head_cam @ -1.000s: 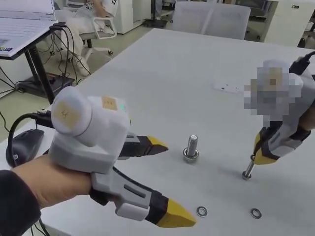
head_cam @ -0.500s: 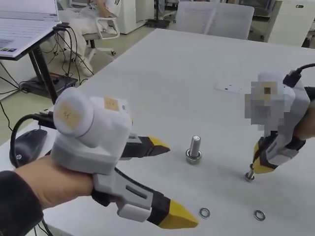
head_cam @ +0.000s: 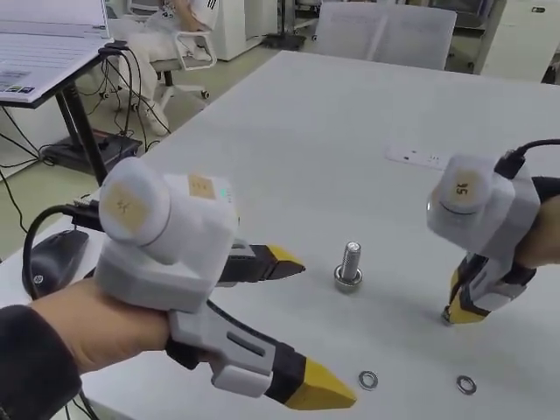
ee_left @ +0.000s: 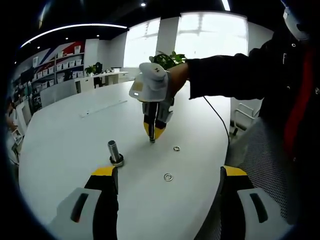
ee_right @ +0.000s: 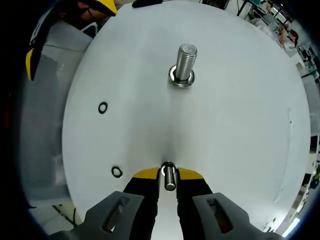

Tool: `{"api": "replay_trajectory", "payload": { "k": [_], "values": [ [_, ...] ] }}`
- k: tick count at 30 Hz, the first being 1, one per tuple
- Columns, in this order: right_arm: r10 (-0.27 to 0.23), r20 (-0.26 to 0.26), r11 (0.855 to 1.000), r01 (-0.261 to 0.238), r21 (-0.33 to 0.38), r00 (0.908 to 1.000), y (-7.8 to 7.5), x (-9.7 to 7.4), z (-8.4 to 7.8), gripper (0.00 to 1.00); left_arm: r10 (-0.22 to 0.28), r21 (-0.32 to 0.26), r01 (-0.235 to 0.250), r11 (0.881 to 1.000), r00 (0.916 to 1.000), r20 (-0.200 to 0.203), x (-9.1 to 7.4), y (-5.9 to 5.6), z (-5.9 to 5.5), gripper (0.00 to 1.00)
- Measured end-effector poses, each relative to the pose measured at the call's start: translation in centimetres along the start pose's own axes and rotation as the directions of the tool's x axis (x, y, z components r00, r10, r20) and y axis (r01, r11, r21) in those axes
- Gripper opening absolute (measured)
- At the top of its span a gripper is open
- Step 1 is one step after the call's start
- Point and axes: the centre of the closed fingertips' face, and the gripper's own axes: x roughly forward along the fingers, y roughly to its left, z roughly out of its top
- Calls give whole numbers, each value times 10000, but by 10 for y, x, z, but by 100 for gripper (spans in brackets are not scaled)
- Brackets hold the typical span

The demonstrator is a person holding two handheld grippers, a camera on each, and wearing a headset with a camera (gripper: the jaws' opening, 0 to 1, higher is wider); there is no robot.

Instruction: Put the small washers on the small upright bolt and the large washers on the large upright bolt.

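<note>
Small bolt (ee_right: 169,176): upright on the white table (head_cam: 367,114), bottom centre of the right gripper view, its shaft between the two yellow tips of your right gripper (head_cam: 462,308). Jaws narrow, one tip on each side of the shaft. You cannot tell whether they press on it or merely straddle it. In the head view this gripper stands nose-down at the right edge of the frame and covers the bolt.

Large bolt (head_cam: 349,265): upright, centre of the head view, well apart from the small bolt and free of both grippers. A wider ring sits at its foot; whether that is a washer or the bolt's own head cannot be told.

Loose washers: first washer (head_cam: 368,380) and second washer (head_cam: 466,384) lie flat on the table along the bottom edge of the head view, apart from each other and from both bolts. The second lies near and below the tip of your right gripper. Their sizes look alike at this scale.

Left gripper (head_cam: 312,328): lower left of the head view, raised off the table, jaws wide with nothing between them. Its upper tip points toward the large bolt, and its lower tip is just left of the first washer.

Off the table, upper left of the head view: an open laptop (head_cam: 39,39) on a stand
</note>
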Motion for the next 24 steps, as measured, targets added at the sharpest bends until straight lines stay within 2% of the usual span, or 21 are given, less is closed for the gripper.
{"api": "replay_trajectory", "payload": {
  "k": [11, 24],
  "values": [
    [-7, 1, 10000, 7, 19, 10000, 1, 3, 0, 14, 11, -16, -11, 10000, 10000, 46, -1, 1, 0, 83],
    [-92, 126, 9999, 90, 128, 9999, -3, -1, -1, 21, -4, 10, 3, 10000, 10000, 23, 0, 0, 0, 83]
  ]
}}
